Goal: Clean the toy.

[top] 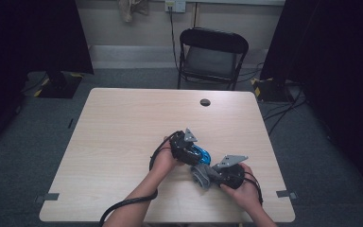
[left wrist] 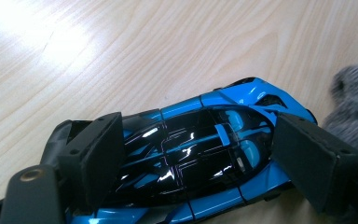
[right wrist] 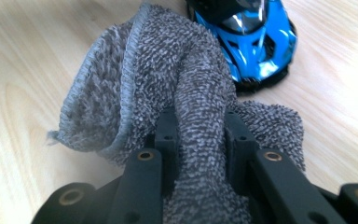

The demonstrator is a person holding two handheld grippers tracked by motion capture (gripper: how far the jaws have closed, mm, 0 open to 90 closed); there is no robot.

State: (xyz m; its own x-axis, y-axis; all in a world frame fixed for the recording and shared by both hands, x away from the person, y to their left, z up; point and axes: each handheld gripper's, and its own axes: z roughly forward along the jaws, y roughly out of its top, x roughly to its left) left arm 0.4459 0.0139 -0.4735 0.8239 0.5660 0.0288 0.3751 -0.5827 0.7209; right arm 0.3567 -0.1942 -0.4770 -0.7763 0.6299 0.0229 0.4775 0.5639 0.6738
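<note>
A glossy blue and black toy car (left wrist: 191,154) lies on the light wooden table (top: 123,123), right of centre near the front. My left gripper (left wrist: 200,158) straddles it, its pads against the car's two sides, shut on it; from above the left gripper (top: 196,154) covers most of the car (top: 204,153). My right gripper (right wrist: 200,130) is shut on a bunched grey terry cloth (right wrist: 168,74), which hangs forward beside the car's nose (right wrist: 256,37). In the high view the cloth (top: 199,176) sits just in front of the car, with the right gripper (top: 207,177) behind it.
A black folding chair (top: 212,56) stands beyond the table's far edge. A round cable hole (top: 205,102) sits near the far middle of the tabletop. Cables run on the floor at right. Dark curtains hang on both sides.
</note>
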